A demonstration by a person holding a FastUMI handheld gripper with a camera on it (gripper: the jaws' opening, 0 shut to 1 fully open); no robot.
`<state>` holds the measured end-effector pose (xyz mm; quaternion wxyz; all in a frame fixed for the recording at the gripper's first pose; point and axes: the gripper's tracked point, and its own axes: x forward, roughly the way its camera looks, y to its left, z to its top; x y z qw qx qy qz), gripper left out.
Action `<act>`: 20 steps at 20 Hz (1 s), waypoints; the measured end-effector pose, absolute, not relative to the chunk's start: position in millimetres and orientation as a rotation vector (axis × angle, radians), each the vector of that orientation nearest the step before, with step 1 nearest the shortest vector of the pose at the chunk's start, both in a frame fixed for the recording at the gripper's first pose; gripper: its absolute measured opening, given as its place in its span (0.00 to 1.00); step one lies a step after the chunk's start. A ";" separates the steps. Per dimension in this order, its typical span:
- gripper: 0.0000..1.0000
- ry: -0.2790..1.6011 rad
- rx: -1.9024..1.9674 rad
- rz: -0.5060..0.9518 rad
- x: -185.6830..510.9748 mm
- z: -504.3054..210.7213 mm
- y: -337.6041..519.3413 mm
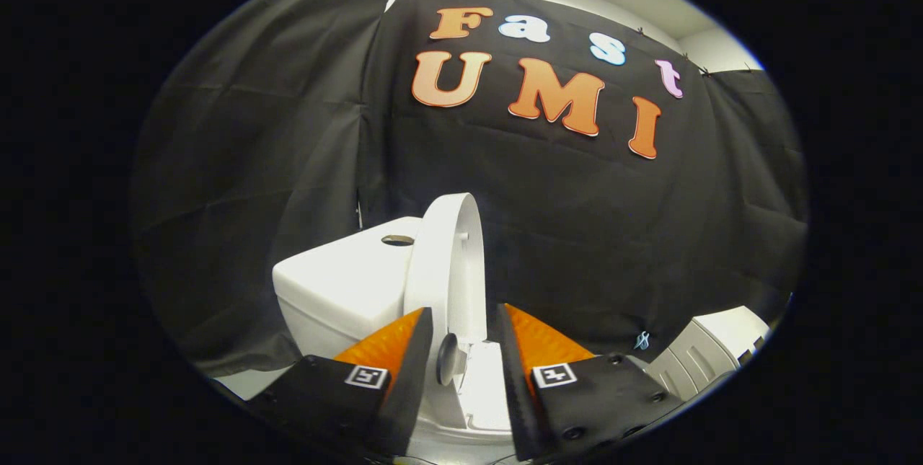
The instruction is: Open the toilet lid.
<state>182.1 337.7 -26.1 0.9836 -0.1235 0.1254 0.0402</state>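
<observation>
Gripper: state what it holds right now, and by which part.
Nothing is held. The gripper is open, its fingers apart on either side of the raised lid, neither pressing on it. The lid stands upright against the tank.

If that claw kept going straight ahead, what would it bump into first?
Most likely the raised lid, which stands upright just ahead of the open claw, its edge in the gap between the fingers. The tank sits behind and to the side. Depth is hard to judge.
</observation>
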 end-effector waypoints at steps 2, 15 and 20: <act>0.80 0.232 -0.236 0.087 183.2 -15.2 330.1; 0.92 0.157 -0.102 0.133 172.3 51.0 248.6; 0.92 0.132 -0.060 0.090 161.8 65.9 183.9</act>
